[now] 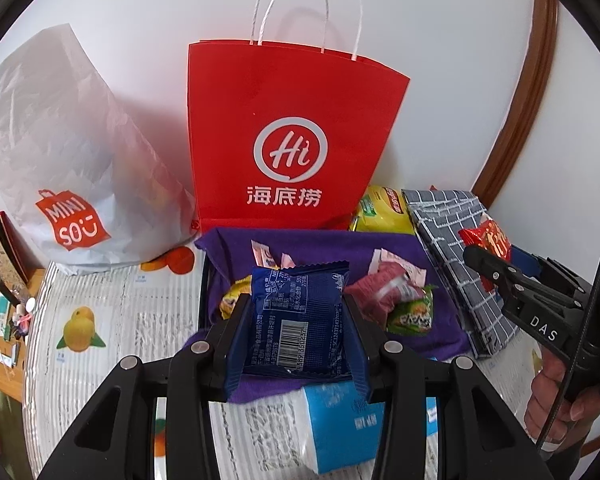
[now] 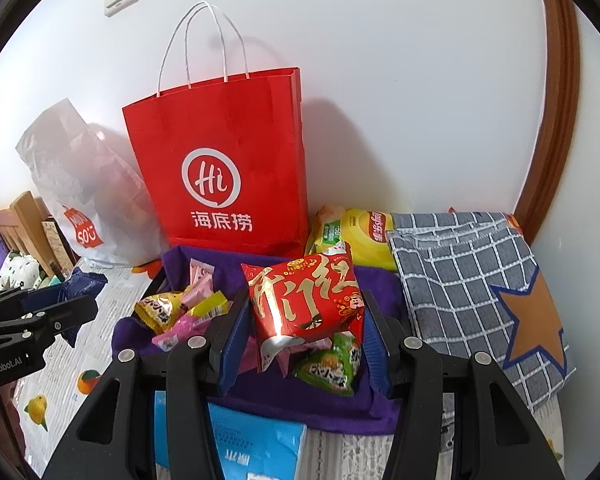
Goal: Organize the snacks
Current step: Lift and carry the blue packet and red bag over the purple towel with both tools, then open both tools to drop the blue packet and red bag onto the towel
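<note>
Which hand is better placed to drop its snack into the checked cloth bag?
Probably the right. Its tool holds the red packet beside the checked cloth bag. The left tool, gripping the blue packet, is farther left.

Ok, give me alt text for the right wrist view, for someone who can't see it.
The right hand-held gripper holds a shiny red foil snack packet with gold lettering above a purple cloth-lined bin of small wrapped sweets. Behind stands a red paper carrier bag with white handles; a grey checked fabric bag lies to the right.
</note>
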`<state>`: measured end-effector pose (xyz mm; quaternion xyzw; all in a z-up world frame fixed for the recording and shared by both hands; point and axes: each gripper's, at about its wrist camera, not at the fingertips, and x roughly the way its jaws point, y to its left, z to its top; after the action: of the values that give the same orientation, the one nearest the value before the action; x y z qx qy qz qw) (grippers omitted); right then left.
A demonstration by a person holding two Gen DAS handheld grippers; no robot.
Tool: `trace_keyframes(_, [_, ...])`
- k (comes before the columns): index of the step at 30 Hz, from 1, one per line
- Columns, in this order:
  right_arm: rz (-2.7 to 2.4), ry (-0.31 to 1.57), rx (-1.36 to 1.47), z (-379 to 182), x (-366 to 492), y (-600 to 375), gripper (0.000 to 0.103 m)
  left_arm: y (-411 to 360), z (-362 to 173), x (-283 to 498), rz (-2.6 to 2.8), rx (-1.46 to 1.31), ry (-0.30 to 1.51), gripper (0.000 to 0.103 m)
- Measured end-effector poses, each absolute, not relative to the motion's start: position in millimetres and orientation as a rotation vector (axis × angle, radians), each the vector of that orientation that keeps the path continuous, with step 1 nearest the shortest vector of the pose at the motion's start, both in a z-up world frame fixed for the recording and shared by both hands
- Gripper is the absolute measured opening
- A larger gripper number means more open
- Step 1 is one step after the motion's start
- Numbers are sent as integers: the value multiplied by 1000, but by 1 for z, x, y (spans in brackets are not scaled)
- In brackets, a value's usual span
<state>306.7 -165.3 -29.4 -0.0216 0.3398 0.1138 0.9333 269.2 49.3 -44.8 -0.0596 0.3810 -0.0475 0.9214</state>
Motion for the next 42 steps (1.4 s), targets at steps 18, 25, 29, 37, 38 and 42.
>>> trace_keyframes(18, [230, 691, -31, -33, 366, -164, 52, 69, -42, 339, -75, -154, 781, 41])
trace_keyframes(25, [232, 736, -14, -57, 384, -172, 52, 65, -62, 361, -97, -163, 824, 41])
trace_keyframes(29, [237, 801, -16, -76, 399, -176, 52, 62, -83, 371, -102, -170, 867, 41])
trace_keyframes(37, [240, 888, -9, -105, 416, -181, 52, 57, -102, 380, -120, -170, 931, 41])
trace_keyframes(38, [237, 898, -12, -109, 418, -181, 52, 57, -104, 381, -124, -170, 937, 41])
trace_keyframes(42, [232, 935, -10, -119, 423, -179, 52, 54, -105, 384, -131, -160, 952, 41])
